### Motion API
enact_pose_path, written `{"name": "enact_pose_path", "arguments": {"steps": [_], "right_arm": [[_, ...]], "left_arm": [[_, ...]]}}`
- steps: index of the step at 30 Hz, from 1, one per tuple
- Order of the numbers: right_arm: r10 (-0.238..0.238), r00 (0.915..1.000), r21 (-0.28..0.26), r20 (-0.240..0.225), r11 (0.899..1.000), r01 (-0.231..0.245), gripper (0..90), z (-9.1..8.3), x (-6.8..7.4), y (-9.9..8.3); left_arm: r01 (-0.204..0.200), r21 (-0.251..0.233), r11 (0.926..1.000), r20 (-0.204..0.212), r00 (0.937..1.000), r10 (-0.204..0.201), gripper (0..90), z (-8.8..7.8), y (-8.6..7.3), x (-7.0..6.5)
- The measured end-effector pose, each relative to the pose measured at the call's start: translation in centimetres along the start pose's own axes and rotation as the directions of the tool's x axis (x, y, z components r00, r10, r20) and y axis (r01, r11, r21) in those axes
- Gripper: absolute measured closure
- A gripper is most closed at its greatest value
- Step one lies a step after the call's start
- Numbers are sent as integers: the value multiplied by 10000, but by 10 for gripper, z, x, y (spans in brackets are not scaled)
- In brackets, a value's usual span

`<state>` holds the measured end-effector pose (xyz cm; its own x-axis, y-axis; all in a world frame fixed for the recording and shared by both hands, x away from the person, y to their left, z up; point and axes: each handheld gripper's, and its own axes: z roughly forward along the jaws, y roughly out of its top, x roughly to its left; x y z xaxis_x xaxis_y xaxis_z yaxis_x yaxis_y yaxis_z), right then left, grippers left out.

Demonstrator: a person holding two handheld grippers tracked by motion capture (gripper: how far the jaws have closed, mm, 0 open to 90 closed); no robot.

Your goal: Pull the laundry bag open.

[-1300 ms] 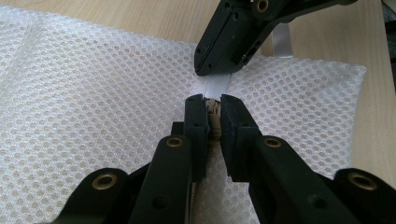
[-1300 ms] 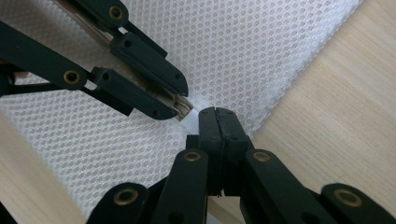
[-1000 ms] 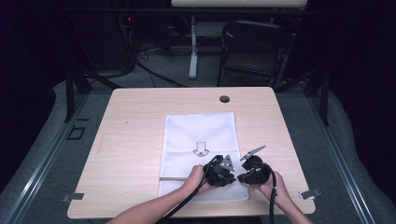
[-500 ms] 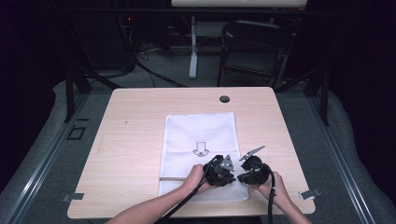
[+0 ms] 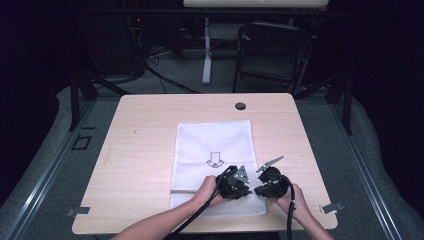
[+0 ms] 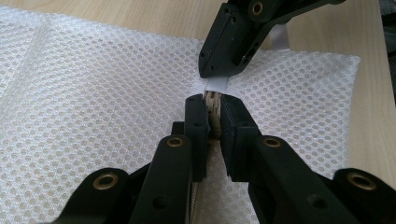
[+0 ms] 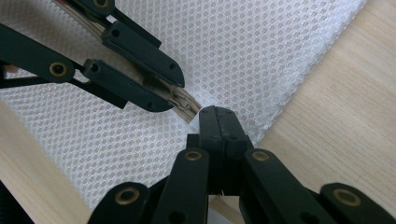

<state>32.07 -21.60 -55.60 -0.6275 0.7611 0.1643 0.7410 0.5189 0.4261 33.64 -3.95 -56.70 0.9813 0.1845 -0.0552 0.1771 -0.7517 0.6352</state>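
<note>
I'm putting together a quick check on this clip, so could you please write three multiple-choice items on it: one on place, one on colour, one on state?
1. Where do the tongs meet on the mesh bag?
A. its far edge
B. its near right part
C. its left edge

2. What colour is the mesh bag?
A. white
B. blue
C. black

3. How do the right tongs stand?
A. wide open
B. shut
C. lying flat on bare wood

Answers:
1 B: the high view shows the left tongs and the right tongs together by the bag's near right corner.
2 A: the mesh reads white.
3 B: the jaws touch at the tips.
</note>
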Motion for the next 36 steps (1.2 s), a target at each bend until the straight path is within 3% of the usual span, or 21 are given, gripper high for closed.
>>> {"name": "enact_pose_path", "arguments": {"steps": [7, 13, 16, 21, 24, 26, 28, 36], "right_arm": [[-266, 9996, 294, 117, 9992, 263, 900, -2, -1, 1], [-51, 9999, 119, 102, 9999, 49, 900, 0, 0, 0], [-260, 9996, 384, 127, 9989, 255, 900, -2, -1, 2], [-51, 9999, 134, 131, 9999, 49, 900, 0, 1, 0], [-301, 9994, 448, 150, 9986, 294, 900, -2, -1, 2], [-84, 9999, 193, 129, 9998, 81, 900, -1, 0, 1], [-94, 9999, 226, 100, 9997, 91, 900, -1, 0, 1], [-173, 9998, 384, 77, 9991, 170, 900, -2, -1, 1]], "left_arm": [[8, 21, 10000, 11, 10000, -8, 820, 0, 0, 0], [37, 23, 10000, 28, 10000, -37, 820, -4, -3, 1], [25, 2, 10000, -15, 10000, -25, 820, -5, -4, 2], [87, 5, 10000, 46, 10000, -87, 820, -7, -5, 2], [101, 22, 9999, 30, 9999, -101, 820, -7, -5, 2], [41, 66, 10000, 23, 10000, -41, 820, -8, -5, 2], [8, 215, 9998, -46, 10000, -7, 820, -9, -5, 2], [32, 79, 10000, 47, 10000, -33, 820, -11, -8, 4]]}}
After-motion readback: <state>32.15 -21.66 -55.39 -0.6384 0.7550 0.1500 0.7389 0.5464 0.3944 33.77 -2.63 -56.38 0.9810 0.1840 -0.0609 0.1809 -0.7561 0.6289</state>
